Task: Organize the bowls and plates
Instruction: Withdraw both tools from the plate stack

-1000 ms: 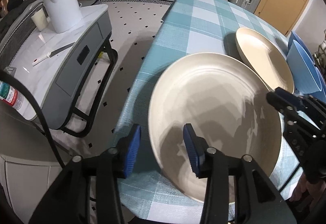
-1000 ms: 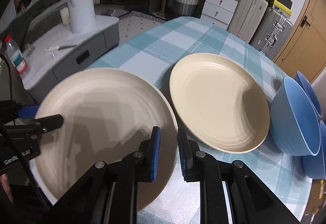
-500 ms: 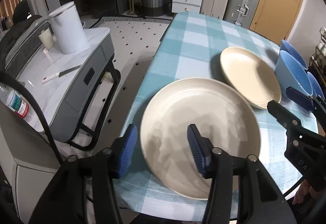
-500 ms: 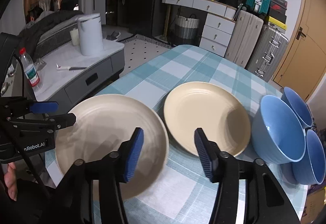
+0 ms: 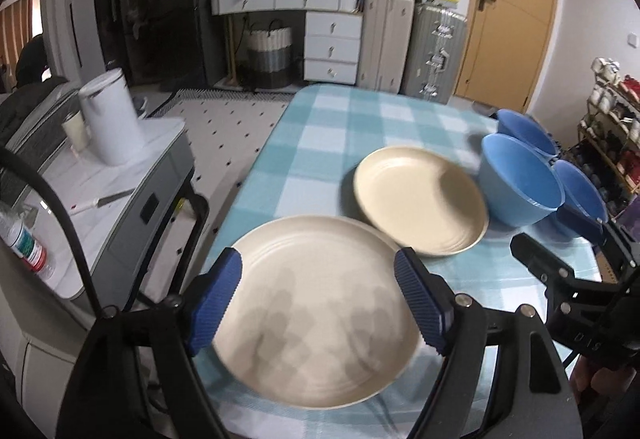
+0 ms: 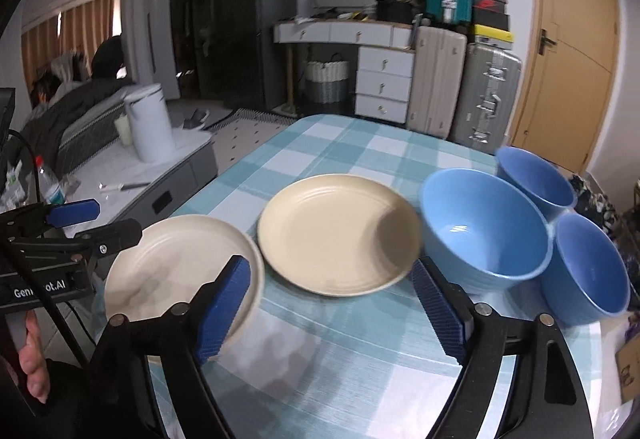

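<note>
Left hand-held gripper: wide, nothing held, jaws just opened; hovers above near plate.
Near plate: flat on worktop, close to front left edge.
Far plate: just beside near plate.
Right hand-held gripper: wide, empty, jaws just opened.
Bowls: three, clustered right.
Advice: grip one plate by rim, lift level, stack centred.

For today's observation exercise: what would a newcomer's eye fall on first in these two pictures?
First, two cream plates on the checked tablecloth: the near plate at the table's front edge, the far plate just behind it. Next, three blue bowls clustered to the far plate's right. Both blue-padded tongs, left and right, have just been opening and grip nothing.
</note>
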A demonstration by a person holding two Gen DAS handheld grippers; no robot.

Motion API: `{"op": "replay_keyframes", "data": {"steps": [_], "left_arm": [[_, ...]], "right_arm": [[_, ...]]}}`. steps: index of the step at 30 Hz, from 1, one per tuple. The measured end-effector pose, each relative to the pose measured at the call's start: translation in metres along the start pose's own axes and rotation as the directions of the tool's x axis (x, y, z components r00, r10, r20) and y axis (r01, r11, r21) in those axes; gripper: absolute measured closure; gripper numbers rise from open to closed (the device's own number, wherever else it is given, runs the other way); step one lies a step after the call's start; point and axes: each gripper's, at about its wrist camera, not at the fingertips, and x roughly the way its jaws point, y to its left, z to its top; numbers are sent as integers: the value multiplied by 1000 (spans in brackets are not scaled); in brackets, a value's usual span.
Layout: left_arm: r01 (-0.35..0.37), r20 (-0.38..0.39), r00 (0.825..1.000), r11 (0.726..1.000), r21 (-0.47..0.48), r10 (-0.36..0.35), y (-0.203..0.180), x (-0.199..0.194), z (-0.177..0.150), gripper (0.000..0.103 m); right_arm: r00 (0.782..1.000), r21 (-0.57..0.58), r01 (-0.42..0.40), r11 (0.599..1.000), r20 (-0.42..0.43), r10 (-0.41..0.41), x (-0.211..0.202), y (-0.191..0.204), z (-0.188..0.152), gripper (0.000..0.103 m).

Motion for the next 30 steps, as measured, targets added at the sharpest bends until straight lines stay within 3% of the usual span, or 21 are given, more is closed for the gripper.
{"op": "replay_keyframes", "data": {"steps": [5, 7, 8, 12, 18, 23, 27, 30], "left_arm": [[40, 85, 996, 999, 24, -42, -23, -14, 5, 22], [50, 118, 992, 998, 29, -53, -33, -18, 6, 3], [56, 144, 988, 998, 31, -60, -36, -21, 7, 1], [83, 227, 969, 995, 55, -93, -54, -32, 8, 1], [103, 294, 947, 989, 101, -129, -75, -36, 4, 1], [116, 294, 944, 985, 127, -149, -83, -32, -3, 0], [139, 299, 939, 984, 116, -168, -83, -33, -3, 0], [148, 302, 938, 984, 101, -172, -79, -33, -3, 0]], "right_arm": [[997, 33, 41, 999, 70, -43, -24, -23, -13, 5], [991, 33, 70, 997, 108, -73, -36, -30, -18, 2], [988, 30, 89, 996, 121, -92, -41, -33, -20, 2], [969, 45, 148, 988, 195, -154, -65, -46, -30, 1], [946, 149, 145, 978, 268, -181, -95, -69, -37, 1], [931, 229, 117, 966, 313, -187, -113, -85, -40, 1], [900, 243, 158, 957, 363, -241, -127, -89, -42, 1], [891, 258, 175, 950, 369, -265, -133, -92, -43, 1]]}}
